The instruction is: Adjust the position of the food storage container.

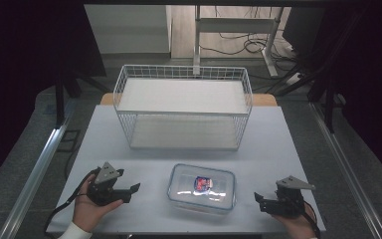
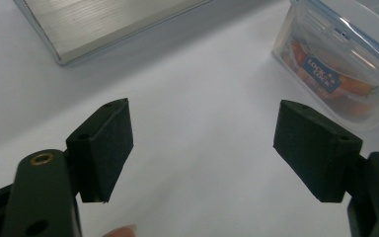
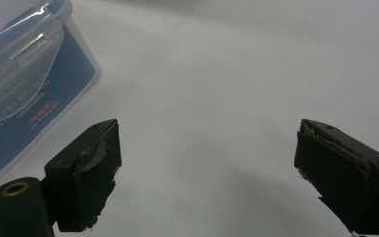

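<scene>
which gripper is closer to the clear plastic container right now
Left, by a small margin. The left gripper sits just off the left side of the container, jaws open toward it. The right gripper is off its right side, a little farther away, also open.

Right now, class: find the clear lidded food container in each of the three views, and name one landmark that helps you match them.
High view: the container sits front and centre on the table, between the two tools.
Left gripper view: upper right corner, beyond the right jaw.
Right gripper view: upper left, beyond the left jaw.
Shared landmark: the white tabletop under it.
</scene>
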The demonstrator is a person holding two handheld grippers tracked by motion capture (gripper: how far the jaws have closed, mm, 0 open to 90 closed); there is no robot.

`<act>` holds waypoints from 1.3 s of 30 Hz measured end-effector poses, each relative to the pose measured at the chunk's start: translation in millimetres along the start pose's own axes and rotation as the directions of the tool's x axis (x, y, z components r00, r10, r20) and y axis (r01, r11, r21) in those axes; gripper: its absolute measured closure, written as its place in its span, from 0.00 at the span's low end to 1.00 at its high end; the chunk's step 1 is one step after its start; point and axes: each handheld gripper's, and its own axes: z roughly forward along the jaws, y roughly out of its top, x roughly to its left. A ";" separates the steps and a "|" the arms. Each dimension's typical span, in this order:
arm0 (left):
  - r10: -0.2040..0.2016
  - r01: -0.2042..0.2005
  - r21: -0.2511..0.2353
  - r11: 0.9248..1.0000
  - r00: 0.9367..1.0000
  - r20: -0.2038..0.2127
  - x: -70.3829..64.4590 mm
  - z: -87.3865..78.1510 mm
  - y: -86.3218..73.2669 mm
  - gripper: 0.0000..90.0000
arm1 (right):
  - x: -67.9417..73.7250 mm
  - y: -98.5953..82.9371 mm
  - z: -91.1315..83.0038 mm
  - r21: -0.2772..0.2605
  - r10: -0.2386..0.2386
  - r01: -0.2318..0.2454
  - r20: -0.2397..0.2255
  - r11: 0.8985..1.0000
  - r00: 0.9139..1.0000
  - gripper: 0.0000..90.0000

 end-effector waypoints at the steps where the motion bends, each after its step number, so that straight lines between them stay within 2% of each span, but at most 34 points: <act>1: -0.002 0.002 -0.002 1.000 1.000 0.001 0.1 0.8 0.2 0.26 | -0.8 -0.2 -0.8 -0.002 0.001 -0.001 0.002 1.000 1.000 0.12; 4: -0.001 0.001 0.003 1.000 1.000 0.005 0.0 2.0 0.2 0.26 | -2.0 -0.4 -2.9 0.002 0.007 -0.007 0.014 1.000 1.000 0.14; 8: 0.006 -0.006 0.007 1.000 1.000 0.004 -0.3 1.8 -0.6 0.26 | -0.9 2.2 -5.5 0.042 -0.036 0.034 0.042 0.999 0.998 0.18; 14: 0.010 -0.010 0.007 1.000 1.000 0.006 -2.1 -0.1 -1.6 0.26 | -1.7 5.9 -9.3 0.068 -0.017 0.018 -0.008 0.998 1.000 0.26; 15: 0.015 -0.015 0.010 1.000 1.000 0.006 -2.7 -0.5 -2.2 0.26 | -0.2 6.1 -9.0 0.075 -0.018 0.021 -0.035 0.997 0.999 0.31; 19: 0.017 -0.017 0.013 1.000 1.000 0.009 -3.1 1.2 -2.2 0.26 | 4.2 6.6 -8.5 0.088 -0.024 0.032 -0.085 0.996 0.996 0.44; 21: 0.016 -0.016 0.015 1.000 1.000 0.012 -2.5 1.9 -1.9 0.26 | 6.4 7.2 -8.2 0.098 -0.034 0.045 -0.112 0.994 0.993 0.56; 25: 0.023 -0.023 0.022 0.999 1.000 0.011 -3.0 2.6 -2.5 0.26 | 8.7 8.4 -2.3 0.149 -0.033 0.064 -0.204 0.987 0.978 0.82; 29: 0.022 -0.022 0.021 1.000 1.000 0.013 -3.5 2.3 -2.7 0.26 | 12.3 9.9 2.9 0.174 -0.040 0.085 -0.250 0.981 0.967 0.97; 32: 0.021 -0.021 0.020 1.000 1.000 0.013 -3.9 2.4 -2.8 0.26 | 17.1 11.5 7.1 0.182 -0.039 0.093 -0.280 0.979 0.959 0.99; 39: 0.023 -0.023 0.025 0.999 1.000 0.013 -3.9 3.5 -2.9 0.26 | 33.7 15.0 19.6 0.203 -0.056 0.118 -0.287 0.972 0.956 0.99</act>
